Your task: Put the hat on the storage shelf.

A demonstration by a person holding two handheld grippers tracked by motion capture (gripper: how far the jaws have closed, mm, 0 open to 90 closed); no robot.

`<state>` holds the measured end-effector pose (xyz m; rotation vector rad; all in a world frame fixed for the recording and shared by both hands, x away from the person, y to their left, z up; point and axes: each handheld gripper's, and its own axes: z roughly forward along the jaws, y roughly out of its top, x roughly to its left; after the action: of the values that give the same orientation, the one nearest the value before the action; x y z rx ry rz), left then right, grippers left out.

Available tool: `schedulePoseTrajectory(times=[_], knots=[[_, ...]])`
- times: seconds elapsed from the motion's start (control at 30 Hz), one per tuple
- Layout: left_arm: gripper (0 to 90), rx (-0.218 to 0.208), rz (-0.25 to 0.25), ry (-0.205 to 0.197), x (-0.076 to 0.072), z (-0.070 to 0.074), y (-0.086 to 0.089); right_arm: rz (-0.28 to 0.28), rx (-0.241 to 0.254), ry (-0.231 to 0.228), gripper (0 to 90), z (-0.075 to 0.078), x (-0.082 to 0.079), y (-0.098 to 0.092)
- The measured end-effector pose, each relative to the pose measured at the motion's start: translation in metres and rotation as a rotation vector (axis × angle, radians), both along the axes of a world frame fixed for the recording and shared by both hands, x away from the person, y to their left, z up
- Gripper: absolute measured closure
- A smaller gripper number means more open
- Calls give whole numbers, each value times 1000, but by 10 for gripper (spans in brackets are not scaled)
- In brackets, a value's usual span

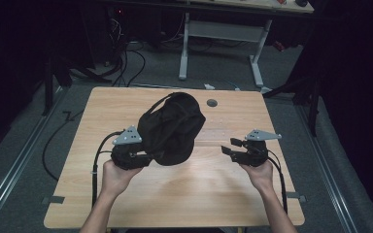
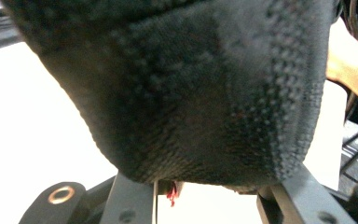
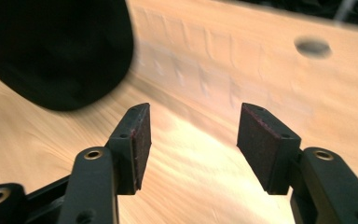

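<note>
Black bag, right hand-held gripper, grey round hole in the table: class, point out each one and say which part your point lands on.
black bag (image 1: 172, 128), high view, middle of its fabric body.
right hand-held gripper (image 3: 193, 140), right gripper view, gap midway between its open jaws.
grey round hole (image 1: 211, 103), high view, its centre, far side of the table.

No readable text or labels.

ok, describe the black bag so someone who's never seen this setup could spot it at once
Start at the light wooden table. Near its middle, toward the person's left, the left gripper holds up a black bag of knitted-looking fabric, its strap looping over the top. It is the sole big soft dark lump there; the right gripper, open, is hard-edged, and the grey grommet is small.
</note>
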<state>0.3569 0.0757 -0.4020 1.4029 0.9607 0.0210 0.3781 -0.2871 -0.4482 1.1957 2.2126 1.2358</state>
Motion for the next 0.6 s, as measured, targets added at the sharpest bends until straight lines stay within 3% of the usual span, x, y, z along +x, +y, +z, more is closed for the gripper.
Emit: schedulePoseTrajectory(times=[0.07, 0.1, 0.13, 0.17, 0.3, 0.5, 0.6], knots=[[678, -5, 10, 1, 1, 1, 1, -13, -1, 5, 445, -6, -1, -1], [678, -9, 27, 1, 2, 1, 3, -40, -7, 20, 443, -19, -3, -3], [678, -9, 27, 1, 2, 1, 3, -40, -7, 20, 443, -19, -3, -3], [677, -17, 46, 2, 3, 2, 4, -74, -25, 36, 438, -31, -5, -5], [676, -38, 91, -4, 7, 6, 8, -128, -98, 37, 435, -55, -11, -4], [676, -50, 147, -13, 12, 12, 12, -157, -161, 56, 413, -73, -12, -5], [676, -55, 166, -17, 15, 14, 13, -167, -166, 57, 408, -77, -12, -4]])
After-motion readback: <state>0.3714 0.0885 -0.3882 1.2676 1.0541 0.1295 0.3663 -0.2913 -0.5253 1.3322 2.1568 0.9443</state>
